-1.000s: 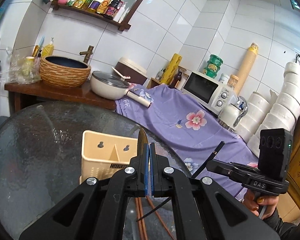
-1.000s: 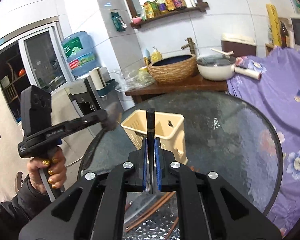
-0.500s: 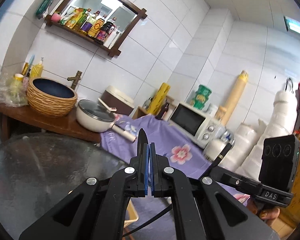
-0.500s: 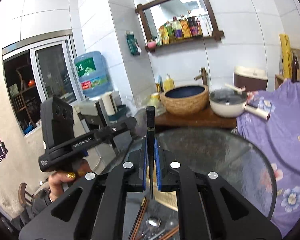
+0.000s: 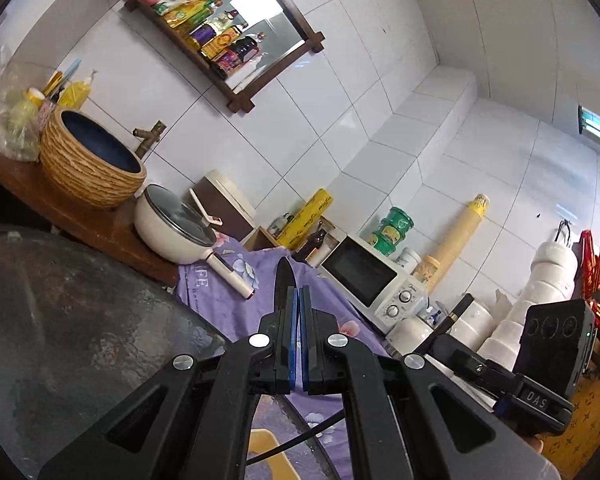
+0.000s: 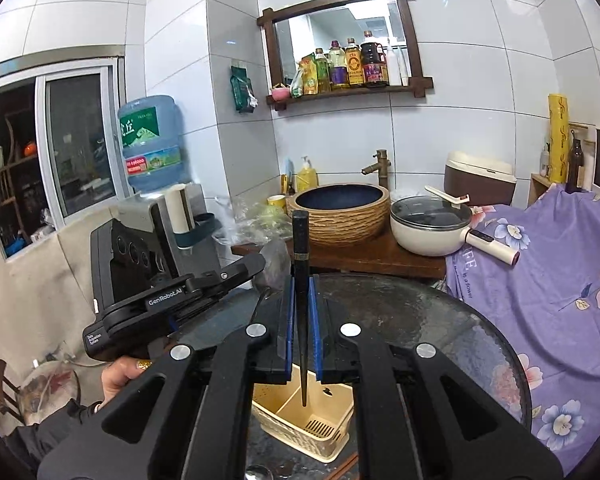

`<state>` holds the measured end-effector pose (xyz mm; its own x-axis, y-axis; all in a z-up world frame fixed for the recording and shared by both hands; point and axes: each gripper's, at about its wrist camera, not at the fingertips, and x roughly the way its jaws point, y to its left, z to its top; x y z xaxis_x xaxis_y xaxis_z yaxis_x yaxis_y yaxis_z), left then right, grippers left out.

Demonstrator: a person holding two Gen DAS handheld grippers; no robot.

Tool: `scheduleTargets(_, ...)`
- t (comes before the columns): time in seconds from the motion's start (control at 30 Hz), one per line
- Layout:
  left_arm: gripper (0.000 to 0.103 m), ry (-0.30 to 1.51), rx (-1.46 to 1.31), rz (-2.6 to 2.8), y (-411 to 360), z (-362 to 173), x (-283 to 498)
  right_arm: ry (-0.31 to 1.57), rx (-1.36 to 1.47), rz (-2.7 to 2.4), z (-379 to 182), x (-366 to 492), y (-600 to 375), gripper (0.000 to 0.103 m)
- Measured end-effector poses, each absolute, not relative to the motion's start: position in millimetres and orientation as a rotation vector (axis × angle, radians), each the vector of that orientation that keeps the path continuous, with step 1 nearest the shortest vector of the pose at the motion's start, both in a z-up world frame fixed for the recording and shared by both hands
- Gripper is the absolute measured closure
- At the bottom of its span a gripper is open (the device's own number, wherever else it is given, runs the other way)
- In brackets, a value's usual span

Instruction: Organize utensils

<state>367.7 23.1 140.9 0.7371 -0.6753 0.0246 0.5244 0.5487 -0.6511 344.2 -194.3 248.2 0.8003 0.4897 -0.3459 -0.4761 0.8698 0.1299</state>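
My right gripper [image 6: 300,304] is shut on a black chopstick [image 6: 300,248]; its thin end points down over the cream utensil caddy [image 6: 300,420] on the round glass table [image 6: 420,320]. My left gripper [image 5: 299,312] is shut on a thin dark utensil seen edge on, whose dark rounded tip [image 5: 284,284] sticks up past the pads. In the right wrist view the left gripper [image 6: 256,268] is to the left with a grey spoon-like bowl [image 6: 276,266] at its tips. In the left wrist view the right gripper [image 5: 440,344] is at the right with the chopstick [image 5: 458,308]. A bit of the caddy [image 5: 264,448] shows below.
Brown chopsticks [image 6: 348,464] lie on the glass by the caddy. Behind the table are a wooden counter with a woven basin [image 6: 342,212] and a white pot [image 6: 430,224], a purple flowered cloth [image 6: 540,280], a microwave [image 5: 372,280] and stacked white bowls [image 5: 540,292].
Both grippers have risen and tilted upward with their utensils still held. The caddy has dropped to the bottom of both views. The right gripper's chopstick now hangs over the caddy.
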Motion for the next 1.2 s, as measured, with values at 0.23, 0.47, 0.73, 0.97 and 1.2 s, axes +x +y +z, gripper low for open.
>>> scheduleTargets(0.23, 0.102, 0.185, -0.686, -0.705, 27.7, 117.5, 366.1, 0.444, 0.041, 0.511, 213.6, 356.4, -192.6, 0.095)
scheduleTargets(0.47, 0.102, 0.194, -0.64, -0.702, 24.3, 102.5, 356.7, 0.463, 0.009, 0.51, 192.7, 350.9, -190.4, 0.095)
scheduleTargets(0.73, 0.102, 0.263, -0.637, -0.672, 32.0, 80.1, 343.5, 0.504, 0.003, 0.508, 168.7, 349.2, -190.4, 0.095)
scheduleTargets(0.97, 0.102, 0.321, -0.566, -0.627, 28.9, 64.6, 327.3, 0.51, 0.06, 0.486, 158.8, 354.1, -202.7, 0.095)
scheduleTargets(1.2, 0.102, 0.375, -0.536, -0.565, 30.2, 52.9, 318.8, 0.532, 0.108, 0.456, 149.4, 368.9, -215.8, 0.095)
